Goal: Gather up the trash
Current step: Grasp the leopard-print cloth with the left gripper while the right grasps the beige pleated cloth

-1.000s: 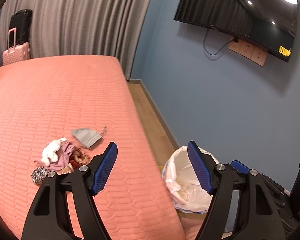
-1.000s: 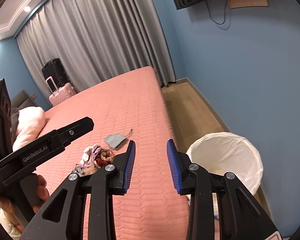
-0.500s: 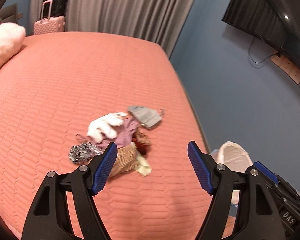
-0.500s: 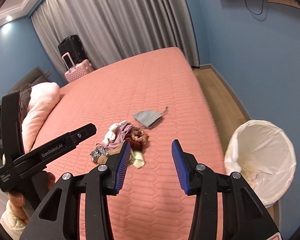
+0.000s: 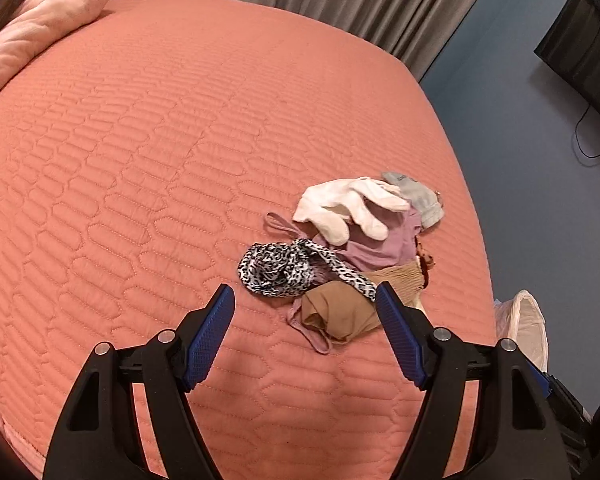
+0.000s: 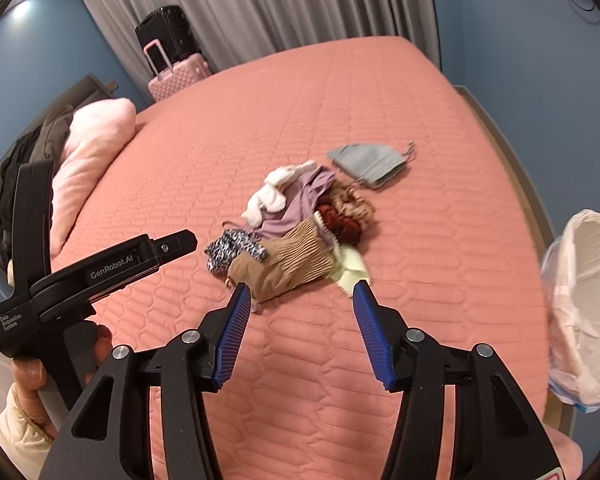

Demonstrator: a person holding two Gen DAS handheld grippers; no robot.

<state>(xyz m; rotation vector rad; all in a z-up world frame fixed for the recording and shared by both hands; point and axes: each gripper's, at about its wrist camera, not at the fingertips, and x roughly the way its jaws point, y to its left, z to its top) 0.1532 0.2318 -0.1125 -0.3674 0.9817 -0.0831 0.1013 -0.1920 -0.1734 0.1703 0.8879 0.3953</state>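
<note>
A heap of small cloth items lies on the pink bed [image 5: 140, 160]: a leopard-print piece [image 5: 274, 268], a tan ribbed piece [image 5: 340, 314], a mauve piece [image 5: 376, 246], a white glove [image 5: 340, 208] and a grey face mask [image 5: 418, 196]. My left gripper [image 5: 304, 308] is open and empty, just short of the heap. My right gripper [image 6: 300, 296] is open and empty, just short of the tan piece [image 6: 288, 264]. The mask [image 6: 370, 162] lies apart behind the heap. The left gripper [image 6: 100, 268] also shows in the right wrist view. A bin with a white liner [image 6: 584, 304] stands beside the bed.
A pink pillow [image 6: 88, 156] lies at the bed's head. A pink suitcase [image 6: 176, 74] and a black suitcase [image 6: 166, 32] stand by the grey curtains. The blue wall and a TV [image 5: 580, 48] are to the right. The bin [image 5: 526, 328] sits off the bed's right edge.
Both grippers have swung left from the bin and come down closer to the heap. The right gripper's jaws have opened wider.
</note>
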